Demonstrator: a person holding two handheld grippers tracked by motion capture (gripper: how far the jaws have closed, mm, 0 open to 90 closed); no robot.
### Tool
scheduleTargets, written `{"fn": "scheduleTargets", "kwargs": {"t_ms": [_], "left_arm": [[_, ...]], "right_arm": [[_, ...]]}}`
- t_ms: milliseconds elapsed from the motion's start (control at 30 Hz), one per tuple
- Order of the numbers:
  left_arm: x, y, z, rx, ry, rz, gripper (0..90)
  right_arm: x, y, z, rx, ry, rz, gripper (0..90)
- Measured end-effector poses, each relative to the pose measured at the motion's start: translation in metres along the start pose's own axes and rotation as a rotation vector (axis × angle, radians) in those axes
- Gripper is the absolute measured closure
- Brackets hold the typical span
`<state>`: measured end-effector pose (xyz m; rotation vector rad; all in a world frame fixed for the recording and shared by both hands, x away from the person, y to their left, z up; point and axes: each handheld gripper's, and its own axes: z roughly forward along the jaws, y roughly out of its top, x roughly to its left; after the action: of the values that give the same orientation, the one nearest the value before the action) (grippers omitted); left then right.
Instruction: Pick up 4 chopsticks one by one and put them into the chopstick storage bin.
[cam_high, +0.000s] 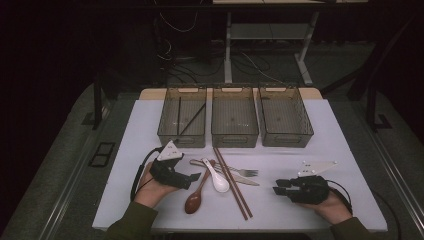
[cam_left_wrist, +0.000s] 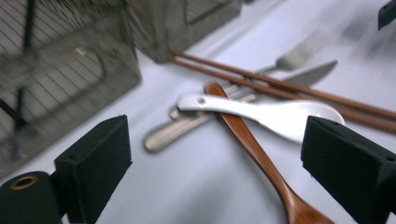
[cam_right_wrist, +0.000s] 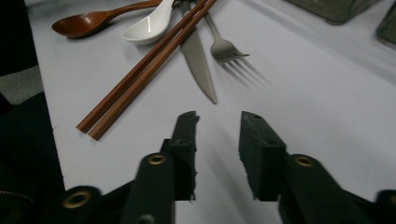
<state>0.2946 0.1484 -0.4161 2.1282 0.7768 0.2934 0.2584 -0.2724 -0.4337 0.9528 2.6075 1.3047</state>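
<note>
The left gripper (cam_high: 196, 176) is held open, its jaws set wide with nothing between them, just beside the brown wooden spoon (cam_high: 196, 196) and the white spoon (cam_high: 218, 180) crossing it on the table (cam_high: 310, 210). The right gripper (cam_high: 276, 190) has a narrow gap between its jaws, empty, well apart from the chopsticks (cam_high: 232, 184).

Setting: a lab or test room, dimly lit. White table (cam_high: 150, 120) on a dark carpeted floor (cam_high: 60, 150); loose cables (cam_high: 175, 60) trail behind it beside the metal legs of a height-adjustable desk (cam_high: 228, 55). Three identical wire-mesh bins (cam_high: 235, 117) stand in a neat row, staged as for a recording
</note>
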Motion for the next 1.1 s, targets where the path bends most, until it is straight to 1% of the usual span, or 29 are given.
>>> {"fn": "scheduleTargets", "kwargs": {"t_ms": [100,167,200,267,300,333,400,533,567,700,867,900,1000,1033,1100], "left_arm": [[-0.005,-0.008,0.0,-0.015,0.002,-0.014,3.2],[-0.009,-0.012,0.001,-0.017,0.007,-0.019,0.5],[-0.011,-0.014,0.001,-0.013,0.005,-0.012,0.0],[-0.014,-0.017,0.001,-0.014,-0.001,-0.004,0.0],[-0.016,-0.019,0.002,-0.015,-0.004,-0.012,0.0],[-0.015,-0.02,0.002,-0.001,-0.005,0.0,0.0],[-0.016,-0.02,0.003,0.0,-0.005,0.002,0.0],[-0.014,-0.02,0.003,0.005,-0.002,0.0,0.0],[-0.014,-0.021,0.003,0.005,-0.002,-0.006,0.0],[-0.013,-0.021,0.003,0.011,-0.006,-0.007,0.0],[-0.013,-0.021,0.003,0.005,-0.003,-0.002,0.0],[-0.013,-0.021,0.004,-0.004,-0.001,-0.008,0.0],[-0.012,-0.022,0.003,-0.002,0.001,-0.006,0.0],[-0.011,-0.022,0.003,0.006,0.002,0.002,0.0],[-0.01,-0.023,0.003,0.009,0.003,0.0,0.0]], "right_arm": [[0.004,0.003,0.005,0.027,0.011,-0.025,82.6],[0.007,0.005,0.008,0.038,0.027,-0.046,86.9],[0.008,0.007,0.009,0.04,0.036,-0.058,88.9],[0.009,0.009,0.011,0.046,0.058,-0.067,89.5],[0.011,0.01,0.012,0.046,0.065,-0.07,89.5],[0.012,0.011,0.014,0.048,0.071,-0.076,89.5],[0.015,0.014,0.018,0.049,0.081,-0.092,89.5],[0.022,0.019,0.025,0.043,0.102,-0.111,89.5],[0.023,0.021,0.028,0.048,0.111,-0.115,89.5],[0.029,0.025,0.037,0.054,0.131,-0.133,89.5],[0.037,0.031,0.048,0.063,0.154,-0.156,89.5],[0.039,0.032,0.049,0.064,0.157,-0.162,89.5],[0.043,0.034,0.054,0.067,0.171,-0.17,89.5],[0.045,0.035,0.056,0.068,0.178,-0.169,89.5],[0.049,0.035,0.061,0.077,0.186,-0.176,89.5]]}}
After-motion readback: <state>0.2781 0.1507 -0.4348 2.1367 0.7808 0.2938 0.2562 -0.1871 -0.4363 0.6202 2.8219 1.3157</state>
